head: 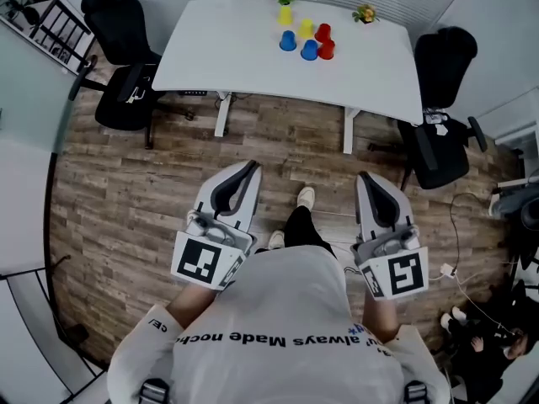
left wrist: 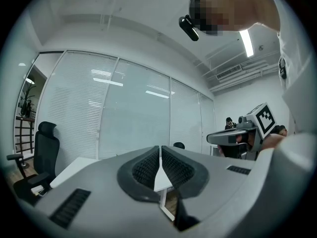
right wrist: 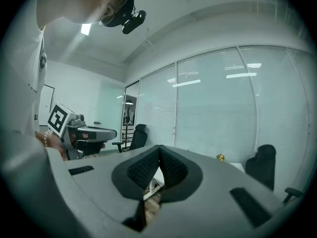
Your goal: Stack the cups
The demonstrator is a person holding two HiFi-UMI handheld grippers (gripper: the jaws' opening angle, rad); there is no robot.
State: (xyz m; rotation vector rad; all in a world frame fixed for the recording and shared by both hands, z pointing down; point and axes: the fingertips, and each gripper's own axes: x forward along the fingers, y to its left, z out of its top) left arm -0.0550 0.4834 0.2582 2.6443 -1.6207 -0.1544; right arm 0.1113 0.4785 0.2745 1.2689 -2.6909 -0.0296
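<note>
Several small cups (head: 307, 40), blue, red and yellow, sit clustered on the white desk (head: 219, 53). In the head view they are well ahead of both tools, roughly on the line between them. The left tool (head: 250, 168) and the right tool (head: 365, 178) are held side by side close to the person's body, over the wooden floor (head: 126, 200), tips toward the desk. This looks like a ready carry: stacking is not yet begun and every cup is out of reach.

In the left gripper view, the left tool (left wrist: 160, 148) has its ribbed pads pressed together with nothing between them. The desk edge shows far beyond its tips, and the right tool (left wrist: 213, 138) is off to its right.

In the right gripper view, the right tool (right wrist: 159, 148) is likewise closed and empty, with the left tool (right wrist: 111, 132) beside it on its left. Both will probably need opening once the person steps up to the cups.
</note>
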